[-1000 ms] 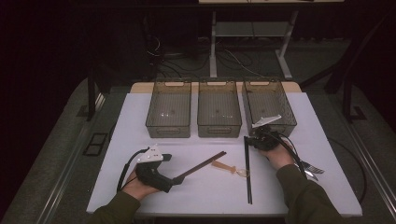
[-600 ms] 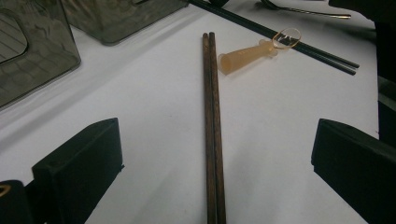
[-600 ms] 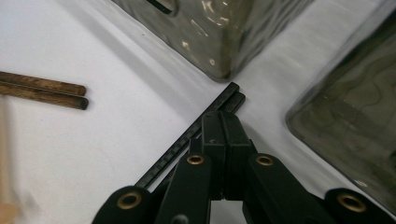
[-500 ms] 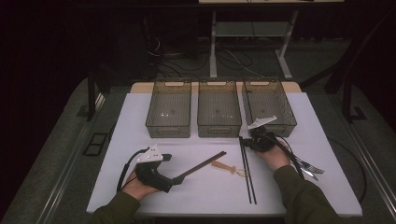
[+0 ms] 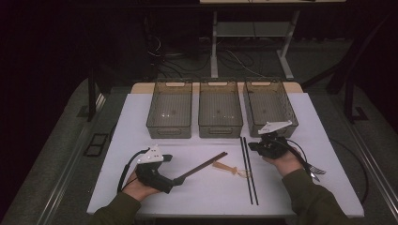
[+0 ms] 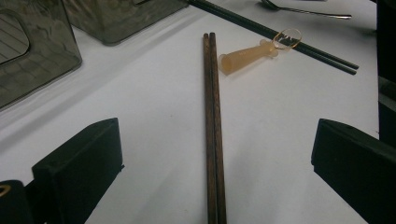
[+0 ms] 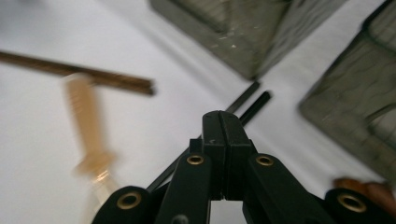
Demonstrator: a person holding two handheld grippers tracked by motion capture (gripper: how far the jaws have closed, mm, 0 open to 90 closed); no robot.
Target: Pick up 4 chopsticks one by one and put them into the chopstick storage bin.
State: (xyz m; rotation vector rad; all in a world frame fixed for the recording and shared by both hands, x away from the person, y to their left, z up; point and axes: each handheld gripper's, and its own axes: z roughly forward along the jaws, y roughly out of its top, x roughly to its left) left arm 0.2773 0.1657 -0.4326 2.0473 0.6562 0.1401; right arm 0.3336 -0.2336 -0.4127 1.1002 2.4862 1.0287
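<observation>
My left gripper (image 5: 174, 180) (image 6: 217, 133) rests open on the white table, its jaws standing on either side of the near end of a pair of brown chopsticks (image 5: 204, 165) (image 6: 214, 140) (image 7: 93, 74). The right gripper (image 5: 251, 146) (image 7: 223, 116) is shut with nothing showing between its jaws. Its tip sits at the far part of two black chopsticks (image 5: 248, 173) (image 7: 254, 100) (image 6: 243, 21) that lie flat. A small tan handle with a ring end (image 5: 226, 168) (image 6: 247, 56) (image 7: 86, 121) lies between the two pairs, its ring end touching the black pair.
Three smoky plastic bins stand in a row at the back: left (image 5: 169, 129), middle (image 5: 220, 129), right (image 5: 277, 119). A metal fork (image 5: 315, 169) (image 6: 303, 8) lies beside the right hand. The table (image 5: 206, 197) ends close to both forearms.
The black chopsticks, seen as one line a second ago, now lie as two slightly parted sticks. The right gripper has shifted a little at their far end. The left gripper has stayed put.
</observation>
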